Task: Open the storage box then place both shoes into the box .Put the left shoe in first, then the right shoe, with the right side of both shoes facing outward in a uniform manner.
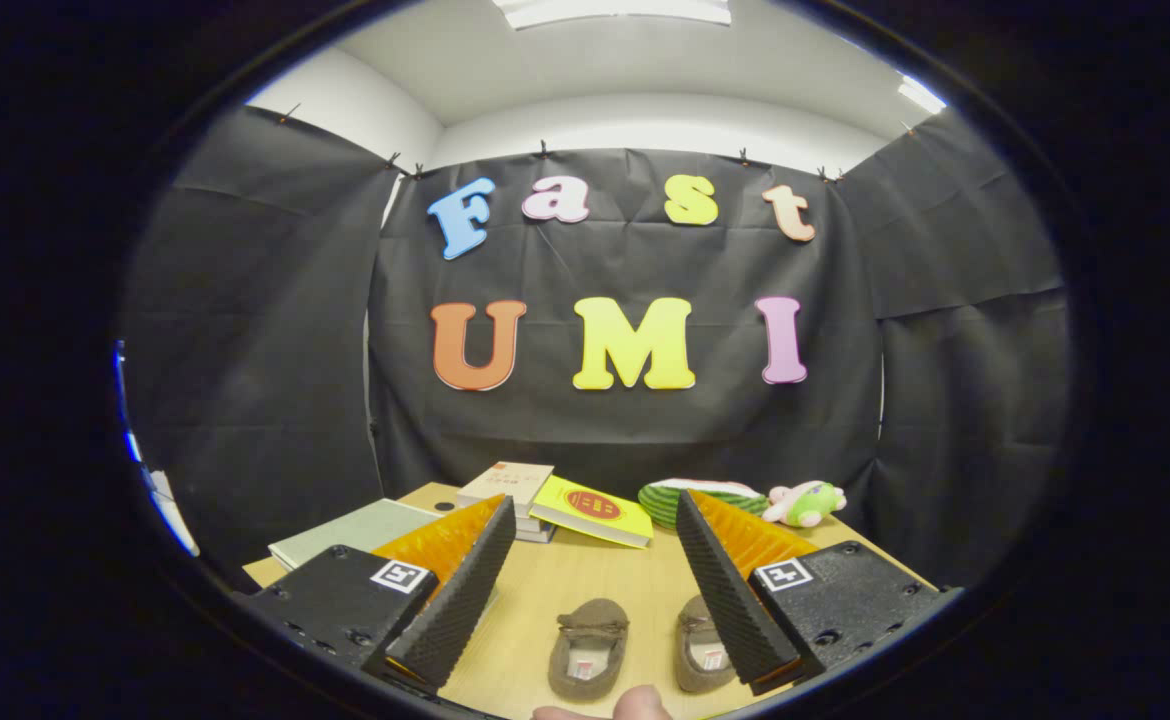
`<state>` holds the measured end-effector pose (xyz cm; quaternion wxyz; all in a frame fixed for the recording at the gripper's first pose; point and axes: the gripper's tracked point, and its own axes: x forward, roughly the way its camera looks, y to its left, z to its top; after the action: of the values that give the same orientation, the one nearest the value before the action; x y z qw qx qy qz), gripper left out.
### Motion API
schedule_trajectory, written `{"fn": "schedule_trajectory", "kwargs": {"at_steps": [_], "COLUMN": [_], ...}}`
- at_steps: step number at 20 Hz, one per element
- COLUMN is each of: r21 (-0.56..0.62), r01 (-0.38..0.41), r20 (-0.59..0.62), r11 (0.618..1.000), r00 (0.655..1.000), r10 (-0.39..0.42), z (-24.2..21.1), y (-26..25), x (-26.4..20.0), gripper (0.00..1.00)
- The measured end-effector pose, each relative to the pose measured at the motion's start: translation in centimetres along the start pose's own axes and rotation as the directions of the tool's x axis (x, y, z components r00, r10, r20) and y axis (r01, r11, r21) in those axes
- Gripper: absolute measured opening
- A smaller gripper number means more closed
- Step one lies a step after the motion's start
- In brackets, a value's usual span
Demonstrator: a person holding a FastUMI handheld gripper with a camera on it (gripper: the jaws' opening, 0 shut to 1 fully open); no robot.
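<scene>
Gripper view looks out over a wooden counter [585,585] with the tool [585,590] held above it, its two fingers spread wide apart and gripping nothing. Between the fingers, low and close, sit two brown slipper-like shoes side by side, toes pointing away from the camera. The left shoe [590,648] lies fully in the open gap; the right shoe [700,655] is just beside it and partly hidden behind the right-hand finger. Neither is touched by the tool. A fingertip [640,703] of the person's hand shows just below the shoes.

Beyond the fingers, toward the back of the counter, lie a stack of books [507,490], a yellow book [593,510] leaning against it, a pale green book [350,532] off to the left, a watermelon-striped plush [702,498] and a small pink-and-green plush toy [805,503].

As for progress, I judge that the task has not started (or is only at its very outset): both shoes are still on the counter, neither is grasped, and I cannot pick out a storage box among the things seen here, so I cannot tell whether it is open or closed. What remains is everything: opening the box, placing the left shoe, then the right, both with their right sides facing outward.
</scene>
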<state>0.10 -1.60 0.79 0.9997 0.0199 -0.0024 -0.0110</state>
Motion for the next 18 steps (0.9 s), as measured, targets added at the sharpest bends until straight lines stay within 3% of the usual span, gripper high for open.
{"fn": "schedule_trajectory", "kwargs": {"at_steps": [9,18], "r21": [-0.027,-0.021], "r01": [-0.019,-0.124], "r20": [-0.008,-0.061], "r11": [0.999,0.992], "r00": [1.0,0.991], "r10": [0.019,0.123], "z": [-0.2,-0.8], "y": [1.2,5.1], "x": [0.8,0.8], "gripper": [1.0,1.0]}}
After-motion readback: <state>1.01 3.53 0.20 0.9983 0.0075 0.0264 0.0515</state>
